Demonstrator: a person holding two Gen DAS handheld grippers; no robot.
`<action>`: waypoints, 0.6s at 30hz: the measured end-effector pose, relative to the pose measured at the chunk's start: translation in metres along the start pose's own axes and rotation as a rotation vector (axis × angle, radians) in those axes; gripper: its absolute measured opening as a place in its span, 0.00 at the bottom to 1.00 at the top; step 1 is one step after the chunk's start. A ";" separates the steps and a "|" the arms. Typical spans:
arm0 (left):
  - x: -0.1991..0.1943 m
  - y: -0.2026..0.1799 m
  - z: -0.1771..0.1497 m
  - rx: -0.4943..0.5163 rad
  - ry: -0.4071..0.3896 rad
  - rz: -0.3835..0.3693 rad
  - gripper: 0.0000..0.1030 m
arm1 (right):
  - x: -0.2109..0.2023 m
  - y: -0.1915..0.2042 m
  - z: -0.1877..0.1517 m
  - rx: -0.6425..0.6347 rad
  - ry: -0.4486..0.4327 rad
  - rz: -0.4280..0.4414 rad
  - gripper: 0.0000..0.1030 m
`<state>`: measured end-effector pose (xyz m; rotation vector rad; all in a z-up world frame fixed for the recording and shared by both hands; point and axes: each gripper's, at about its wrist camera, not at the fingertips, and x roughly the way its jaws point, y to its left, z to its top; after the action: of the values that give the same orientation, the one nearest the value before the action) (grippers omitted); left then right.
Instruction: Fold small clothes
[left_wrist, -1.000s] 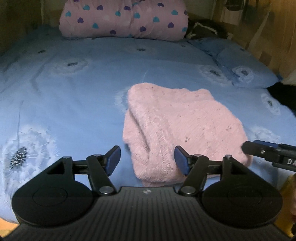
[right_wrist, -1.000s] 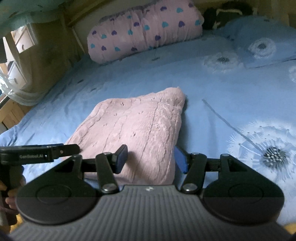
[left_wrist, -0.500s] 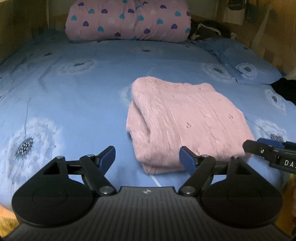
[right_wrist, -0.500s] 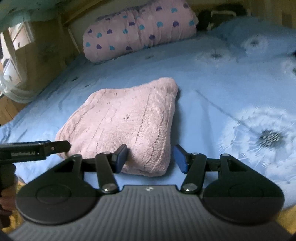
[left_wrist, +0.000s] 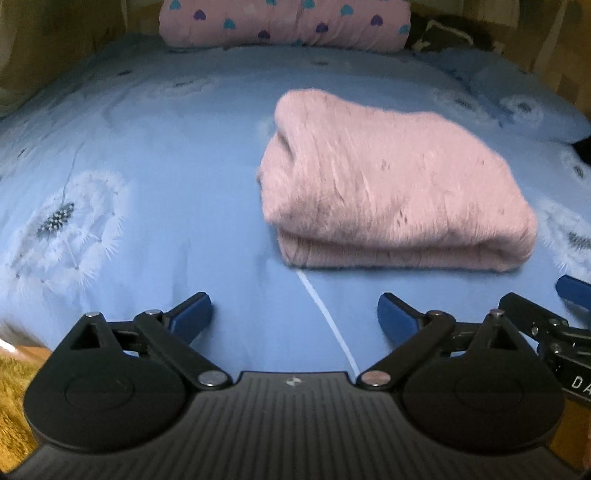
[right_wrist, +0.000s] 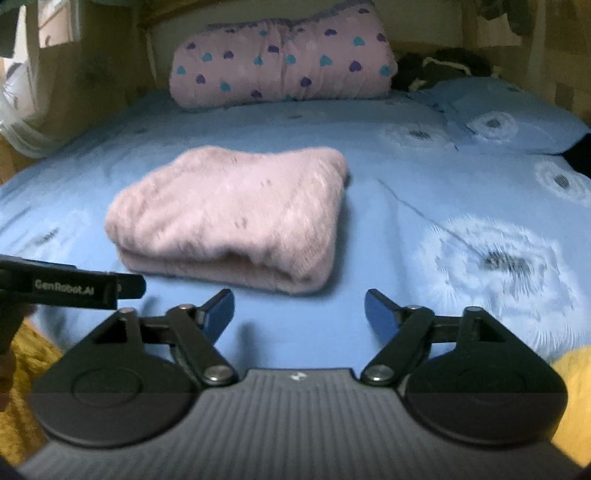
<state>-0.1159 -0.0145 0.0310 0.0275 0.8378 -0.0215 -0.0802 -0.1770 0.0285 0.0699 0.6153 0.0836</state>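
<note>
Right now the pink knit garment (left_wrist: 395, 184) lies folded into a thick, squarish bundle on the blue dandelion-print bedspread (left_wrist: 166, 155), apart from both tools. Seen along the left gripper (left_wrist: 294, 314), the bundle sits ahead toward one o'clock, its doubled near edge running roughly three to nine o'clock across the view. Seen along the right gripper (right_wrist: 299, 308), the same bundle (right_wrist: 236, 218) lies ahead toward eleven o'clock, so it rests between the two tools, a little nearer the right one by my reading. Both grippers are spread wide and carry nothing, with bare sheet showing between their blue fingers. The left tool's body pokes into the right camera's view at nine o'clock, and the right tool's finger shows at the left camera's three o'clock edge, so the pair sit close side by side at the near edge of the bed. A heart-print pink bolster (right_wrist: 284, 59) lies far off at twelve o'clock and a blue pillow (right_wrist: 506, 118) at two o'clock; neither blocks a reach. Judging by the tidy layers, this fold looks finished.
</note>
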 end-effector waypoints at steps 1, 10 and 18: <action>0.001 -0.003 -0.002 0.012 -0.008 0.007 1.00 | 0.002 -0.001 -0.003 -0.001 0.002 -0.007 0.83; 0.005 -0.008 -0.006 0.031 -0.030 0.021 1.00 | 0.010 -0.003 -0.016 0.004 0.005 -0.009 0.83; 0.004 -0.009 -0.006 0.037 -0.028 0.024 1.00 | 0.011 -0.001 -0.018 0.003 0.002 -0.012 0.83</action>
<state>-0.1181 -0.0231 0.0244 0.0721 0.8089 -0.0144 -0.0817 -0.1766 0.0076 0.0688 0.6181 0.0716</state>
